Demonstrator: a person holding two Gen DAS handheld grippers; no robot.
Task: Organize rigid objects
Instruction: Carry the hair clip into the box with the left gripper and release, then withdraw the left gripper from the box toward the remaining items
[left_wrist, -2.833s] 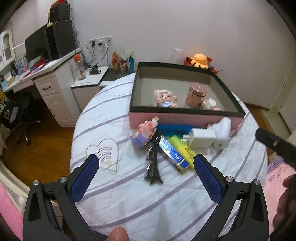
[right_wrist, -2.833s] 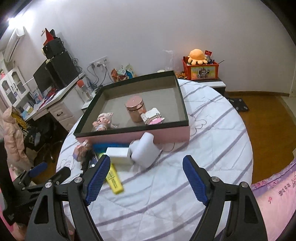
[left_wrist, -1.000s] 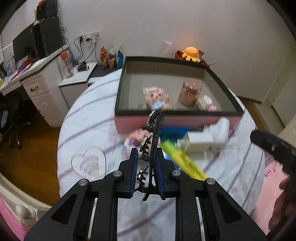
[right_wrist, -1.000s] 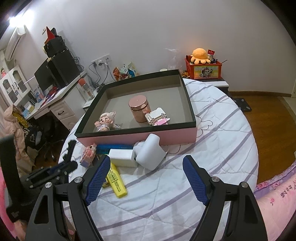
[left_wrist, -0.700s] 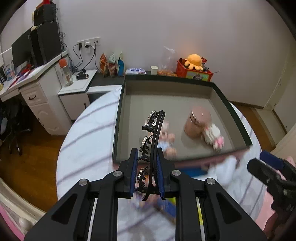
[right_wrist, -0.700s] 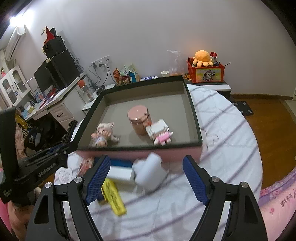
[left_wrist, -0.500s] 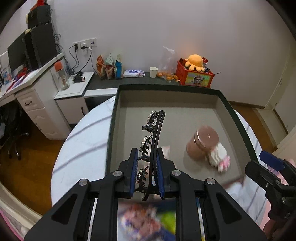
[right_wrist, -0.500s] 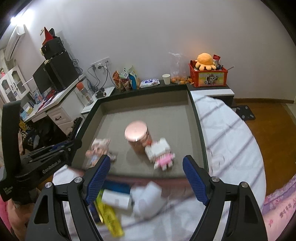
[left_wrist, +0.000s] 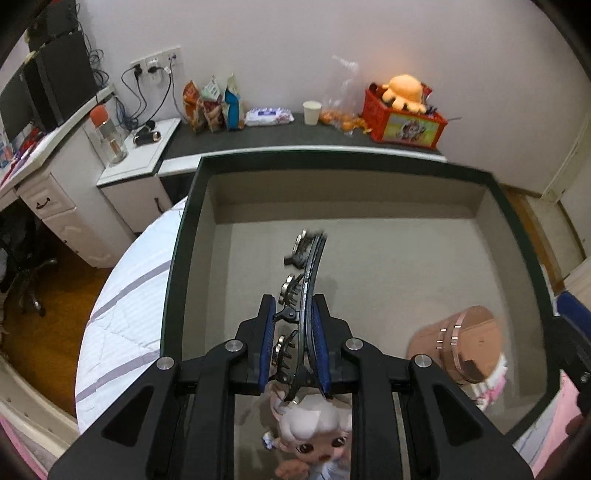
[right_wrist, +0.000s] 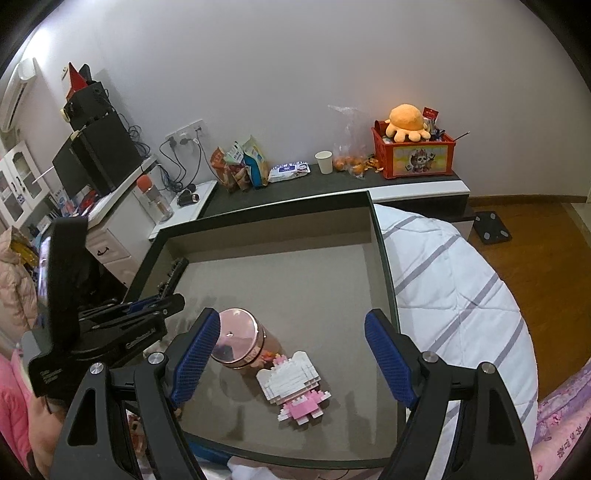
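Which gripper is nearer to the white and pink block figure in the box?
Right. The right gripper, open, hovers just above the block figure. The left gripper, shut on the black hair clips, is further away, beyond the copper jar.

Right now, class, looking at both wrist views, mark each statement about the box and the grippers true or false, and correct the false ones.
1. The left gripper is shut on the black hair clips. True.
2. The right gripper holds the copper jar. False: it is open and empty.
3. The block figure lies inside the box. True.
4. The doll stands outside the box. False: it is inside.
5. The hair clips rest on the quilt. False: they hang over the box floor.
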